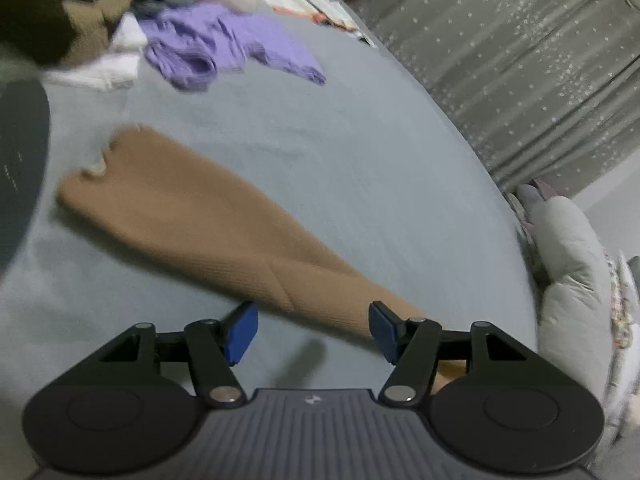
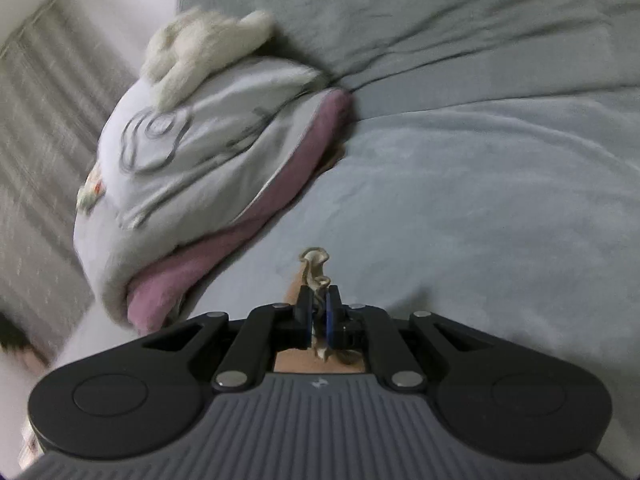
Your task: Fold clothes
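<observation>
A tan knitted garment [image 1: 208,216] lies stretched across the grey bed sheet [image 1: 340,152] in the left wrist view, its narrow end running under the fingers. My left gripper [image 1: 313,330] hovers open above that narrow end, blue pads [image 1: 242,332] wide apart, nothing between them. In the right wrist view my right gripper [image 2: 319,312] is shut on a bunched edge of the tan garment [image 2: 316,264], whose cream lining sticks up between the pads. More tan cloth shows beneath the gripper body.
A purple garment [image 1: 216,48], white cloth [image 1: 108,68] and a dark pile sit at the far left of the bed. A grey curtain [image 1: 520,60] hangs beyond the edge. A white and pink quilt [image 2: 192,168] with a fluffy white item [image 2: 200,44] lies left of the right gripper.
</observation>
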The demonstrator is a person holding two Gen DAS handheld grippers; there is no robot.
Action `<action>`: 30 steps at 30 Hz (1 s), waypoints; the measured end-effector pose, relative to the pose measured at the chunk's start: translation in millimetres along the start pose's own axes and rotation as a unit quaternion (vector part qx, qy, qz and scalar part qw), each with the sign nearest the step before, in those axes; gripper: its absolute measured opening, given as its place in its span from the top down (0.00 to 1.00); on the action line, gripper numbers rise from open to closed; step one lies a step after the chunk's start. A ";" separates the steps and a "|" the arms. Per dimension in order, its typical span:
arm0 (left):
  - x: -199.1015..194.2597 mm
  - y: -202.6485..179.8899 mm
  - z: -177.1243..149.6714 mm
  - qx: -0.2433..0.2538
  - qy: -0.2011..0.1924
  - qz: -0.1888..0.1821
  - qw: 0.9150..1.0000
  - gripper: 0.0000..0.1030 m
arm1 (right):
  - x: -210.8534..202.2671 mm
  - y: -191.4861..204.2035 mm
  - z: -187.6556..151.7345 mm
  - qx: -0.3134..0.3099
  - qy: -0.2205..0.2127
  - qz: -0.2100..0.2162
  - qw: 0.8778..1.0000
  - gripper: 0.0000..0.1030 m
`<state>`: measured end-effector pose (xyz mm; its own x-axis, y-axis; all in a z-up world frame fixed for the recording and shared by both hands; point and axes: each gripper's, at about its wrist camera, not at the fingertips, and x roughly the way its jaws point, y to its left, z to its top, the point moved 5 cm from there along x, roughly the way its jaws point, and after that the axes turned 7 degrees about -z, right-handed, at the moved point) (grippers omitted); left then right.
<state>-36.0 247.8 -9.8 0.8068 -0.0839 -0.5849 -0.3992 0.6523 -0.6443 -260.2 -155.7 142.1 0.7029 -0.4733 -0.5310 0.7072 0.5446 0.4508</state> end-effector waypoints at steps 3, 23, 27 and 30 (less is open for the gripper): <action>-8.2 0.6 18.7 -0.003 -0.025 0.006 1.000 0.40 | -0.9 12.2 4.3 -0.006 -0.021 0.018 1.000 0.92; 27.3 -127.6 -3.9 0.324 0.130 -0.147 0.926 0.24 | -0.9 133.3 -34.6 -0.209 0.061 0.147 0.965 0.39; 67.3 -162.7 -16.0 0.339 0.185 -0.180 0.905 0.24 | 7.0 193.1 -71.7 -0.311 0.137 0.239 0.910 0.31; 96.6 -186.8 -28.3 0.356 0.216 -0.187 0.889 0.23 | 25.0 231.8 -115.5 -0.339 0.201 0.290 0.872 0.31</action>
<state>104.2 96.5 40.1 0.5203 -0.5773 -0.6293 0.3642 0.8165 -0.4479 -87.5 38.6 150.5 0.7478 0.2246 -0.6248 -0.0622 0.9606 0.2708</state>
